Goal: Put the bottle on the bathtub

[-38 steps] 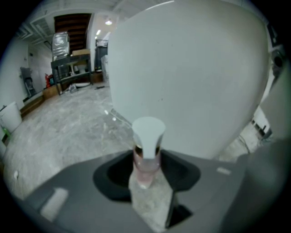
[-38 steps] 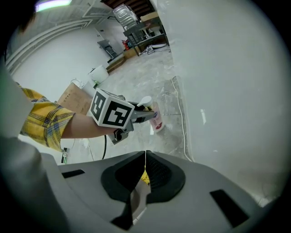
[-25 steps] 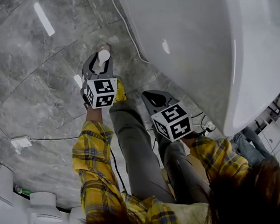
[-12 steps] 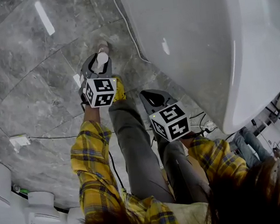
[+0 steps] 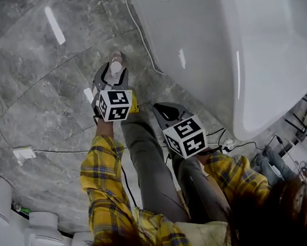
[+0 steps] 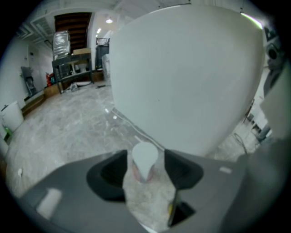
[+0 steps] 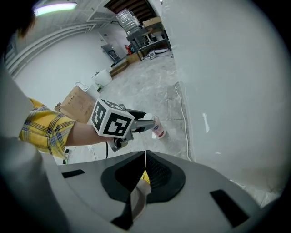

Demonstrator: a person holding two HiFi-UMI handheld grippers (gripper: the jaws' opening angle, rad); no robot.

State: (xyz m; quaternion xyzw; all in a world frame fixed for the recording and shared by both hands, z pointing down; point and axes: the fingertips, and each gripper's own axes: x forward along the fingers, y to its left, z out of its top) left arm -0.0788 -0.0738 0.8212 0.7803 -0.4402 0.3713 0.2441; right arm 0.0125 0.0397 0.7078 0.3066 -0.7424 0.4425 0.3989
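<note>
A small pinkish bottle (image 5: pixel 116 67) with a white cap (image 6: pixel 144 159) sits between the jaws of my left gripper (image 5: pixel 115 70), which is shut on it near the top. In the right gripper view the bottle (image 7: pixel 158 129) hangs from my left gripper (image 7: pixel 148 122) just above the grey marble floor. I cannot tell whether its base touches the floor. The white bathtub (image 5: pixel 216 43) rises to the right of the bottle, and its curved outer wall (image 6: pixel 191 82) fills the left gripper view. My right gripper (image 5: pixel 165 109) is lower and nearer, shut with nothing in it (image 7: pixel 145 154).
A white cable (image 5: pixel 139 34) runs along the tub's foot. A white socket box (image 5: pixel 24 155) lies on the floor at left, white fixtures (image 5: pixel 11 214) at lower left. The person's grey-trousered legs (image 5: pixel 152 168) stand under the grippers. Shelving (image 6: pixel 68 63) stands far back.
The head view has swung slightly, showing more of the tub's inside. Both grippers stay in almost the same places, the left one still shut on the bottle.
</note>
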